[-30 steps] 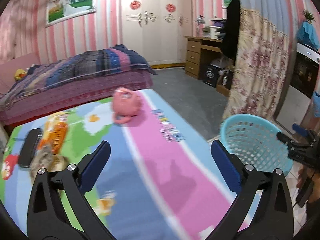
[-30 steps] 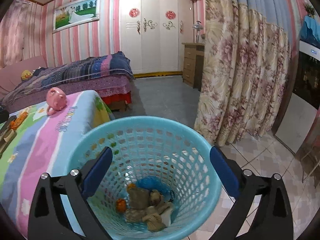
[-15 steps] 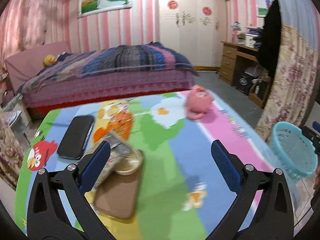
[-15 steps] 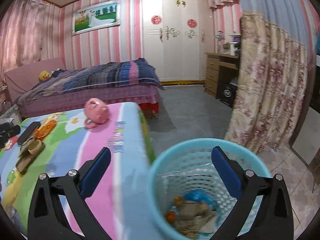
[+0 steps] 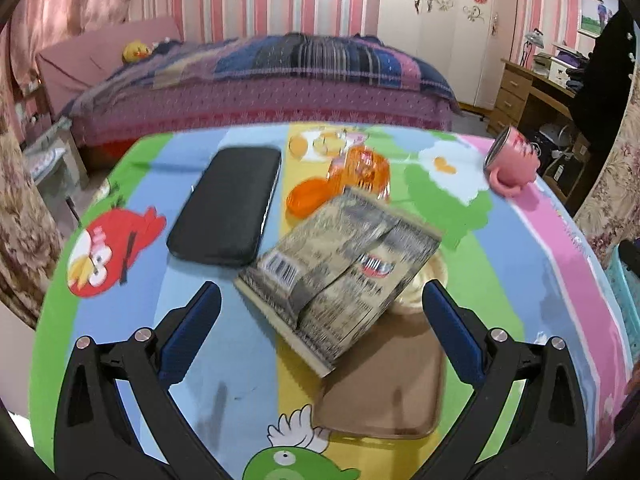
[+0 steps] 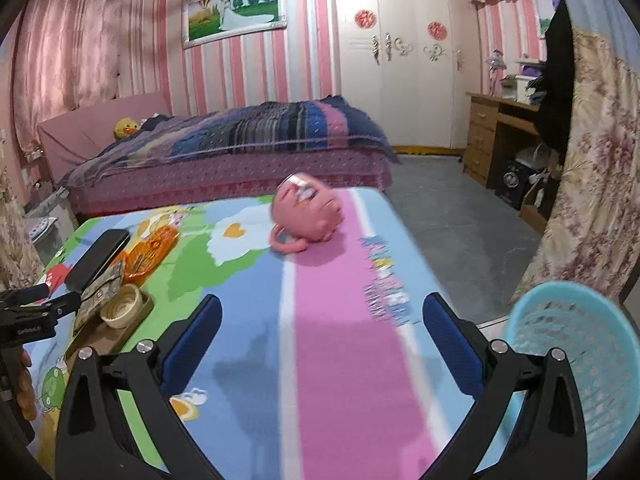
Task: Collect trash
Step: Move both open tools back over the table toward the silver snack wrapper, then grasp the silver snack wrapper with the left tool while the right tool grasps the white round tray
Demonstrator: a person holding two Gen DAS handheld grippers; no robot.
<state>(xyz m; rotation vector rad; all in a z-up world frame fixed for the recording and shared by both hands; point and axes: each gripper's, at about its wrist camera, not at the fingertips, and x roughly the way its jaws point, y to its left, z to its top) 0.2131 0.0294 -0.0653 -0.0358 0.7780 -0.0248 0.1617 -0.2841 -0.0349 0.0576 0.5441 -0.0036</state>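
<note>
**Wrapper may slide off the cup**

On the table (image 5: 248, 344), the grey wrapper (image 5: 340, 276) lies tilted on a small cup (image 5: 430, 280), at 12 o'clock of the released left claw (image 5: 320, 328). A shallow pinch could push it away. Right claw (image 6: 320, 340) is released, basket (image 6: 576, 360) at its 3 o'clock.

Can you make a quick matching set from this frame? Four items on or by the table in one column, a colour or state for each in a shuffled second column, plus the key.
Items:
1. snack wrapper
2. mug
3. basket
4. phone

States:
A. black, lying flat at the table's left
B. pink, tipped on its side
C. grey-brown, printed with a barcode, ahead of the open left gripper
D. light blue, off the table's right edge

Pairs: 1-C, 2-B, 3-D, 4-A
</note>
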